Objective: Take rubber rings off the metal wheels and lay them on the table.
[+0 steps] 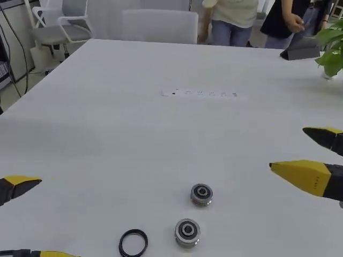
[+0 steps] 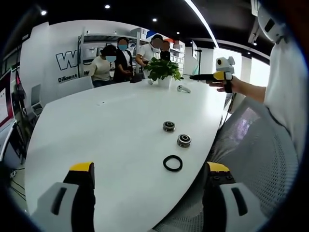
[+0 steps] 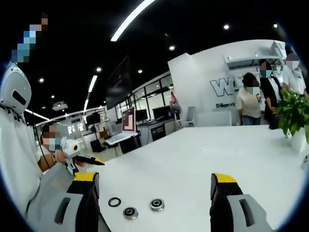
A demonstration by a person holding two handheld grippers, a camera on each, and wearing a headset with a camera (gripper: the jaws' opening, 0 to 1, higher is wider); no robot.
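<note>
The left gripper (image 1: 51,218) sat closest, at the lower left edge of the head view. Its yellow-tipped fingers (image 1: 21,184) were spread wide and held nothing. Just past it, on the white surface (image 1: 134,134), lay a black rubber ring (image 1: 121,242), flat and on its own. To the ring's right stood the near wheel (image 1: 187,231), apart from the ring and not touching it. The far wheel (image 1: 201,194) sat a little beyond and slightly to the right, also separate. Both wheels lay on their sides with the dark hubs facing up; whether either wore a ring could not be told.

The right gripper (image 1: 288,148) hung over the right side of the surface, well apart from the wheels. Its fingers were parted and empty. In the left gripper view the ring and both wheels lay ahead, between that gripper's own fingers.

Farther along the surface a socket strip (image 1: 199,93) was set into the top. A green plant (image 1: 332,51) stood at the far right corner. People (image 1: 230,21) stood at the far end, and a grey chair (image 1: 59,29) was at the far left.
</note>
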